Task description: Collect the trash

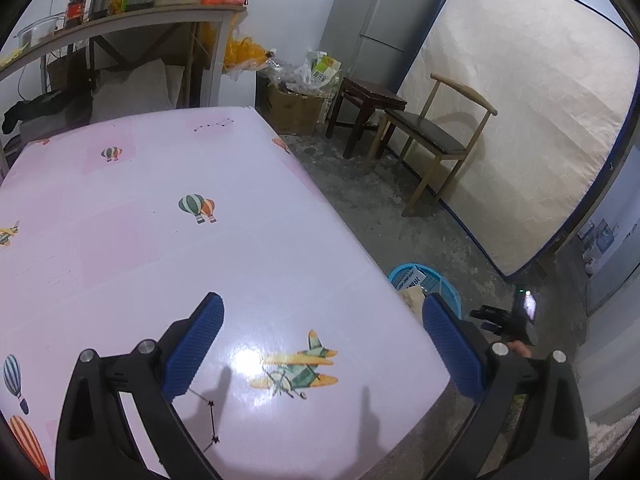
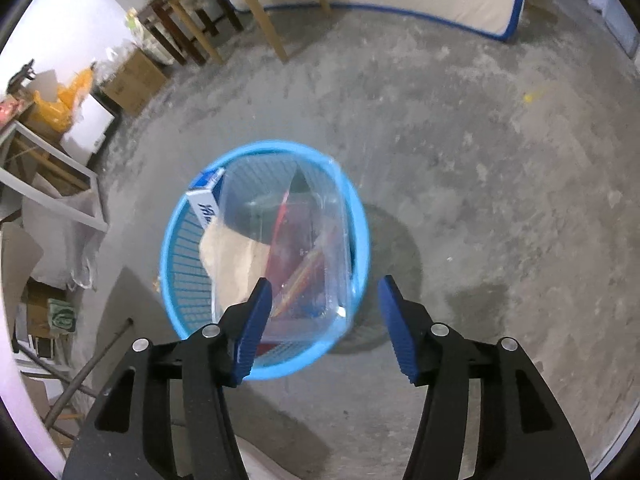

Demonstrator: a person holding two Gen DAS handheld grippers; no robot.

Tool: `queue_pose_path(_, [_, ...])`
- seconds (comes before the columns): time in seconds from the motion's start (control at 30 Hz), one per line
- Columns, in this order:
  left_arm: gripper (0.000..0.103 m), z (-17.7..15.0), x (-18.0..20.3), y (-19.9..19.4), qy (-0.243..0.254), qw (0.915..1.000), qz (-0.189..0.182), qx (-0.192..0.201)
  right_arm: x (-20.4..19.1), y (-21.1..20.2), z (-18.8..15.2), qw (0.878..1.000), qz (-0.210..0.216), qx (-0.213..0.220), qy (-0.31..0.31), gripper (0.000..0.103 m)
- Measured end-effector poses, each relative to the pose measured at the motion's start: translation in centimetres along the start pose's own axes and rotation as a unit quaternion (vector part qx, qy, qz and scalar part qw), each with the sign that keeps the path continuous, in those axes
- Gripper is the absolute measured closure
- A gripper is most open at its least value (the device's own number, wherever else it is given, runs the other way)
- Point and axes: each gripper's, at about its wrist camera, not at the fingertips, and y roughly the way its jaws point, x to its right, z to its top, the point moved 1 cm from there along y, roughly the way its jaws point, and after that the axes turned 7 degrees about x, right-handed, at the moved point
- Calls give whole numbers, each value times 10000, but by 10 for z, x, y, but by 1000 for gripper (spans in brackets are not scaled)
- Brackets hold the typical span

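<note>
Right tongs (image 2: 324,312) spread wide and empty above blue basket (image 2: 182,280) at frame centre, clear plastic container (image 2: 316,240) inside, left tongs (image 1: 322,344) spread wide, empty, over pink tabletop (image 1: 160,260)

Tablecloth (image 1: 160,264): glossy, smooth, printed plastic. Basket (image 2: 176,264): blue plastic lattice. Container (image 2: 320,216): clear glossy plastic. Floor (image 2: 480,160): rough matt concrete. Chair (image 1: 436,128): pale wood, dark seat. Gripper pads (image 2: 256,316): ribbed blue.

Left gripper (image 1: 322,336): two ribbed blue rubber pads (image 1: 194,350) on matte black plastic arms, each arm carrying round silver screws (image 1: 147,346) beside triangular cut-outs. Right gripper (image 2: 324,326): identical blue pads, black arms, silver screws.
</note>
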Motion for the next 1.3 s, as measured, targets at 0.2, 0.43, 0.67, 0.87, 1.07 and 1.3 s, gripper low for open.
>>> queue_pose_path(0.2, [6, -10, 8, -26, 129, 9995, -60, 288, -12, -80, -26, 9973, 522, 388, -328, 42])
queue_pose_path(0.43, [6, -28, 13, -64, -130, 9980, 23, 613, -68, -178, -83, 9803, 1031, 784, -1489, 23])
queue_pose_path(0.67, [6, -48, 19, -100, -395, 9922, 804, 869, -128, -274, -140, 9361, 1460, 1785, -2656, 8])
queue_pose_path(0.87, [6, -61, 42, -119, 223, 9817, 1537, 1102, -145, -304, -174, 9207, 1568, 2207, -2812, 8])
queue_pose_path(1.07, [6, -73, 42, -133, -70, 9734, 2024, 1076, -148, -315, -189, 9080, 1714, 2465, -2924, 8])
queue_pose_path(1.3, [6, -88, 40, -128, -603, 9719, 2178, 660, -165, -325, -210, 9007, 1193, 2502, -3345, 8])
